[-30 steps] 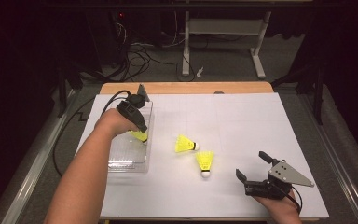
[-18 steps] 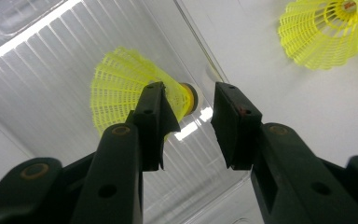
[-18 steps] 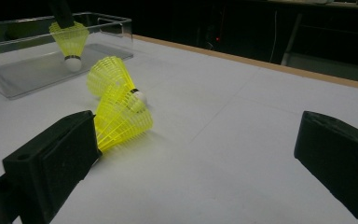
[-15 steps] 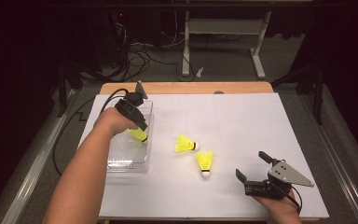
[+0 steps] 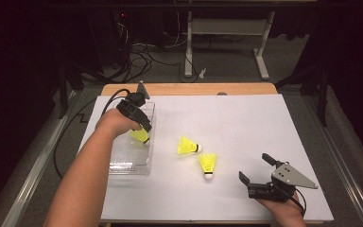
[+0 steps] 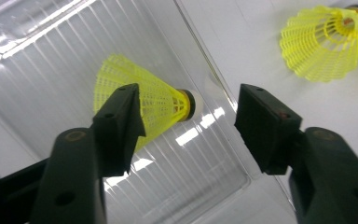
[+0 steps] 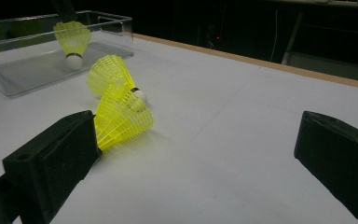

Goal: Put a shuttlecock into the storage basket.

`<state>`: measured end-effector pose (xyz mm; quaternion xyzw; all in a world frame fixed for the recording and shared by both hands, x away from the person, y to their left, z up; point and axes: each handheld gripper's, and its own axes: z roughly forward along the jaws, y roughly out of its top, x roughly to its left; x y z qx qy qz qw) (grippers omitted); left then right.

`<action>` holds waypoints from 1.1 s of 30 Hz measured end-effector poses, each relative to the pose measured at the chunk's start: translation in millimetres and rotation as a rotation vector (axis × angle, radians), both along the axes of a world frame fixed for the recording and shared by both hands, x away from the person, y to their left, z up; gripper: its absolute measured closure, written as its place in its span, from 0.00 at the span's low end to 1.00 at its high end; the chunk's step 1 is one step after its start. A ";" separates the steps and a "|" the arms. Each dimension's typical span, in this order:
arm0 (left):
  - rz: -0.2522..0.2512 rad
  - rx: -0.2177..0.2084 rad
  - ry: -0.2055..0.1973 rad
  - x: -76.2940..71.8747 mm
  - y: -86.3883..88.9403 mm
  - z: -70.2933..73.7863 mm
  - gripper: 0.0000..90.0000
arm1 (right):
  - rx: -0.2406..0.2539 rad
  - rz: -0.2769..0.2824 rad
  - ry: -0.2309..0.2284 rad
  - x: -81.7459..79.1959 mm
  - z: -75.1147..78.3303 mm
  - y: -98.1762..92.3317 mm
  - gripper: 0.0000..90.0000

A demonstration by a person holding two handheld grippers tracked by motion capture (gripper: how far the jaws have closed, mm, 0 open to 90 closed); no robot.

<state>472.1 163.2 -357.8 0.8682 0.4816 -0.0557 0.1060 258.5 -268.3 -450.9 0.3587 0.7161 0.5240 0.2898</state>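
My left gripper hangs over a clear plastic box at the table's left. Its jaws have just been opening. A yellow shuttlecock lies on the box floor between them; the left jaw overlaps its skirt and the right jaw stands well apart from its cork. Two more yellow shuttlecocks lie on the white table top near the middle. My right gripper rests near the front right edge, open and empty, and points toward them.
The white sheet covers the table, with a wooden strip along the far edge. A black cable trails from the left gripper over the table's left side. Beyond the table, a desk frame and cables sit on the floor.
Both hands stay where they were. The shuttlecock in the box keeps its place under the left gripper, whose jaws look slightly wider now.
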 end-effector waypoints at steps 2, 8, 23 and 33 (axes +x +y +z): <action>0.011 -0.007 -0.009 0.4 0.7 0.9 0.35 | 0.001 0.000 -0.003 -0.2 0.2 0.1 0.00; 0.007 0.017 -0.016 -1.8 -1.1 0.1 0.19 | 0.000 -0.002 -0.002 0.1 0.0 0.0 0.00; -0.019 0.054 -0.010 -13.3 -7.7 4.9 0.01 | -0.008 0.003 -0.007 0.5 0.0 1.2 0.00; -0.010 0.062 0.019 -27.2 -1.3 7.0 0.01 | -0.012 0.004 -0.009 -0.3 0.2 2.7 0.00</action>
